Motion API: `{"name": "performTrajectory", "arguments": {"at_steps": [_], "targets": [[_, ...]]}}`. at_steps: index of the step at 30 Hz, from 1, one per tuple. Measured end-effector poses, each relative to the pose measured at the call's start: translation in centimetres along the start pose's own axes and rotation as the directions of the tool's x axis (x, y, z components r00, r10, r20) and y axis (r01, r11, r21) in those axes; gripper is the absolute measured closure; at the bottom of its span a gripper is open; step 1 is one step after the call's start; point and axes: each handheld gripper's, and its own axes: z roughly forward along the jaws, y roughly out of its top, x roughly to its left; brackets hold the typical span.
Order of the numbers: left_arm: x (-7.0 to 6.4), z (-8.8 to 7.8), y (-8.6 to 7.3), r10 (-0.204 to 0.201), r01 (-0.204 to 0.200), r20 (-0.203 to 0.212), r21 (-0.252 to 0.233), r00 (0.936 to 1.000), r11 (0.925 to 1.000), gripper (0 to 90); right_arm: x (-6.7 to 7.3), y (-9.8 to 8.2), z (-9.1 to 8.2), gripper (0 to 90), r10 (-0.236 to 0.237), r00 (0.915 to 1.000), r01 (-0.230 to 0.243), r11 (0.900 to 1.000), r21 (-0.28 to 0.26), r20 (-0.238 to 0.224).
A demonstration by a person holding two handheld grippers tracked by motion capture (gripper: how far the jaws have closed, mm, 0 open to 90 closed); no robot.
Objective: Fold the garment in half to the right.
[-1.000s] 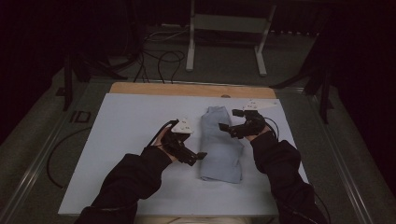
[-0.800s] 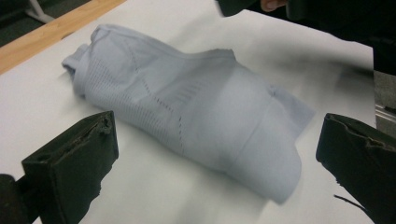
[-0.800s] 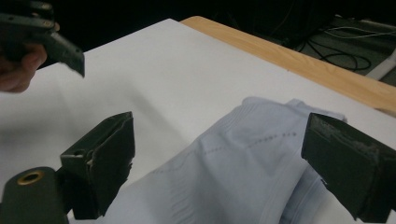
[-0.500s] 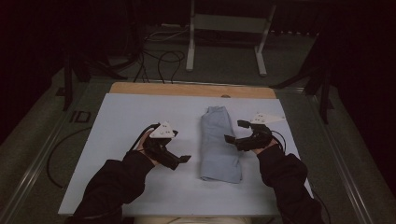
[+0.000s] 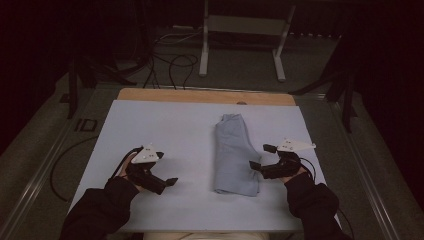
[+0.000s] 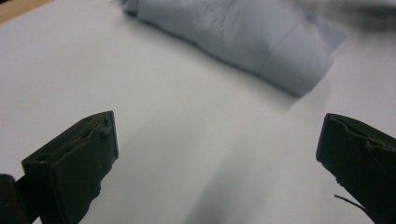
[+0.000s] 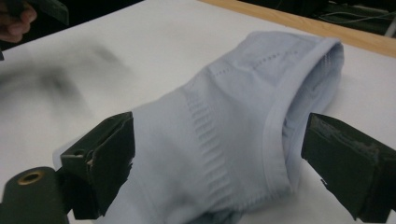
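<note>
High view: folded blue garment (image 5: 235, 152) lies on the counter (image 5: 165, 130) between both tongs, right tongs (image 5: 262, 157) just beside it, left tongs (image 5: 170, 182) well apart. Left gripper view: tongs (image 6: 219, 154) gaping, garment ahead. Right gripper view: tongs (image 7: 219, 158) wide, garment between them, ungripped.

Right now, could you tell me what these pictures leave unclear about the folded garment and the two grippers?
- Folded garment: its kind cannot be told; the folds hide the inside in the high view, and the bottom edge cuts it off in the right gripper view.
- Left gripper: the high view is too small to show its jaw gap.
- Other hand: cut off at the corner, blurred.
</note>
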Motion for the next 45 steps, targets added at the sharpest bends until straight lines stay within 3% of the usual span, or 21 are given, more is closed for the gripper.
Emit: {"name": "performTrajectory", "arguments": {"at_steps": [12,26,34,39,40,41,45], "targets": [[0.9,-2.4,-4.6,-0.075,0.075,-0.055,-0.005,0.9957,0.9972,0.0,0.9,-2.2,-0.7,9.6,-0.009,1.0000,0.009,1.000,0.023,0.000],[0.6,-3.1,-7.5,-0.117,0.118,-0.080,0.013,0.9899,0.9929,0.0,1.8,-4.8,-1.3,9.6,-0.020,0.9995,0.018,0.998,0.063,0.025],[1.0,-4.0,-9.1,-0.156,0.160,-0.117,0.025,0.9808,0.9868,0.0,1.7,-6.0,-2.0,9.5,0.004,0.9997,-0.005,0.999,0.052,0.024],[1.4,-4.8,-9.8,-0.182,0.189,-0.171,0.025,0.9682,0.9816,0.0,1.6,-6.5,-2.3,9.6,0.018,0.9987,-0.020,0.998,0.056,0.047],[1.4,-4.8,-9.8,-0.182,0.189,-0.171,0.025,0.9682,0.9816,0.0,1.6,-6.5,-2.3,9.6,0.018,0.9987,-0.020,0.998,0.056,0.047],[1.4,-5.0,-10.0,-0.195,0.202,-0.187,0.018,0.9629,0.9793,0.0,1.5,-6.6,-2.1,9.6,0.014,0.9986,-0.016,0.999,0.050,0.052],[1.3,-5.1,-10.1,-0.186,0.194,-0.194,0.021,0.9632,0.9809,0.0,1.6,-6.5,-1.8,9.6,0.004,0.9987,-0.006,0.999,0.046,0.051]]}}
